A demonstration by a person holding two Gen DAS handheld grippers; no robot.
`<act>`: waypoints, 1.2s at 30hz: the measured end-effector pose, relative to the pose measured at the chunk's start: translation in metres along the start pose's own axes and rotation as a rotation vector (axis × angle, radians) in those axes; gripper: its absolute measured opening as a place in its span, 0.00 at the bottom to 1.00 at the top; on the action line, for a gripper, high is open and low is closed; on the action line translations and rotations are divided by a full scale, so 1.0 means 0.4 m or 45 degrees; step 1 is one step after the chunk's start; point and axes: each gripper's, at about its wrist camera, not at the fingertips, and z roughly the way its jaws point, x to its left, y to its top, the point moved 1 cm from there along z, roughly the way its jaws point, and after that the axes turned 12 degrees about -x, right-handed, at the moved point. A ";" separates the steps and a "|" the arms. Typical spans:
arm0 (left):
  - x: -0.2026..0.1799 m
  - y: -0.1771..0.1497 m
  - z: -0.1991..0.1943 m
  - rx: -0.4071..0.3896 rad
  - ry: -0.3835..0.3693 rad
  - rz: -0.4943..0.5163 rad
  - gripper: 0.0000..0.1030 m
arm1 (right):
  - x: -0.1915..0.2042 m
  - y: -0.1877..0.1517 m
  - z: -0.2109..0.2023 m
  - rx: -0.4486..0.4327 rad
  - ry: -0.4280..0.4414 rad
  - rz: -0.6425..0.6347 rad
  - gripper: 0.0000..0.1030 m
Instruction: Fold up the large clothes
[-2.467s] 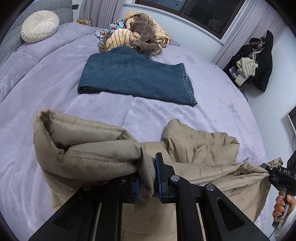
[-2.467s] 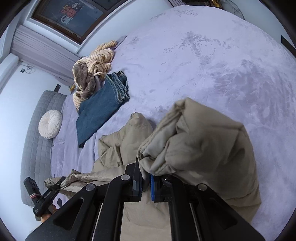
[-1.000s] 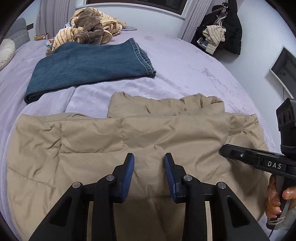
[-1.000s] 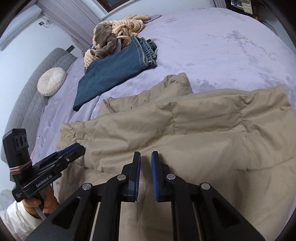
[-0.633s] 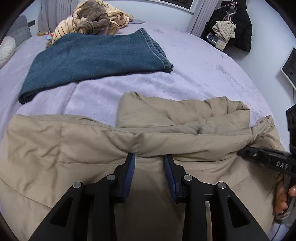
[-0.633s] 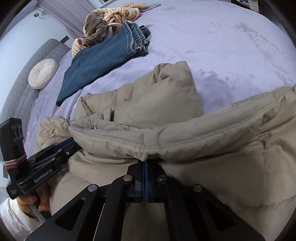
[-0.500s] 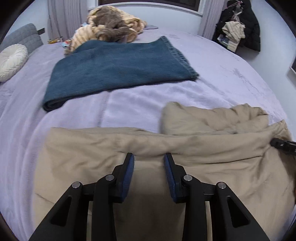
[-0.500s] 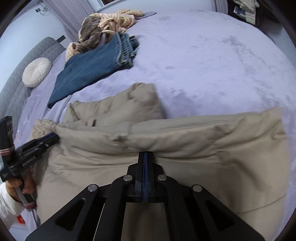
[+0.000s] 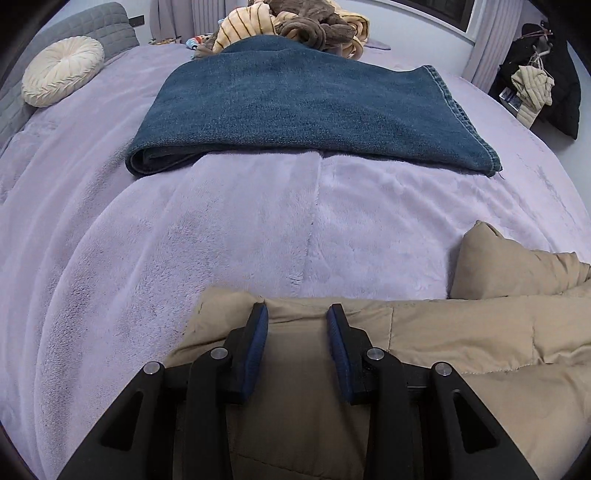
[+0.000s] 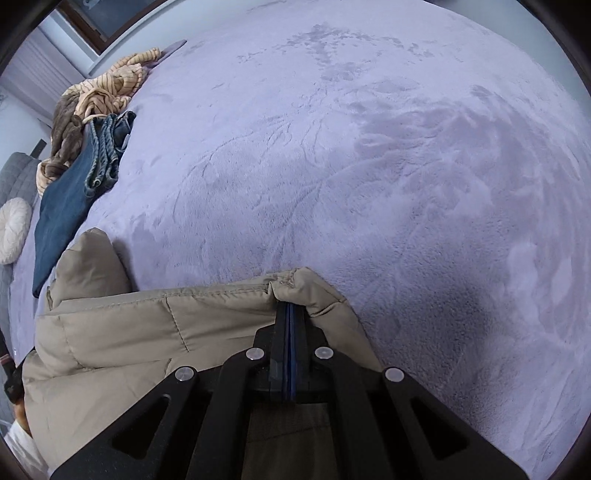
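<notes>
Across the lavender plush bed, we see our right hand-held gripper pinching the beige padded jacket's seam at lower centre, the left hand-held gripper spread over it.

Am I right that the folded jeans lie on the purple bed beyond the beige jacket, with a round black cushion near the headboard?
Not quite: the round cushion is cream-white, not black, as the left wrist view shows. The rest holds: the folded jeans lie on the purple bed beyond the beige jacket, and the cushion sits near the headboard.

Matt quilted jacket, plush bedspread
</notes>
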 end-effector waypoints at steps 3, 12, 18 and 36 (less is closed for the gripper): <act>0.006 0.007 -0.049 0.001 0.022 0.000 0.35 | -0.003 0.002 -0.047 -0.011 0.011 0.033 0.04; 0.032 -0.028 -0.240 -0.038 0.021 -0.031 0.70 | 0.025 -0.049 -0.216 -0.058 0.112 0.094 0.40; 0.024 -0.106 -0.338 0.013 -0.012 -0.067 1.00 | 0.042 -0.140 -0.309 -0.036 0.190 0.153 0.50; 0.057 -0.367 -0.481 0.219 -0.065 -0.314 1.00 | -0.078 -0.439 -0.465 0.041 0.261 0.495 0.84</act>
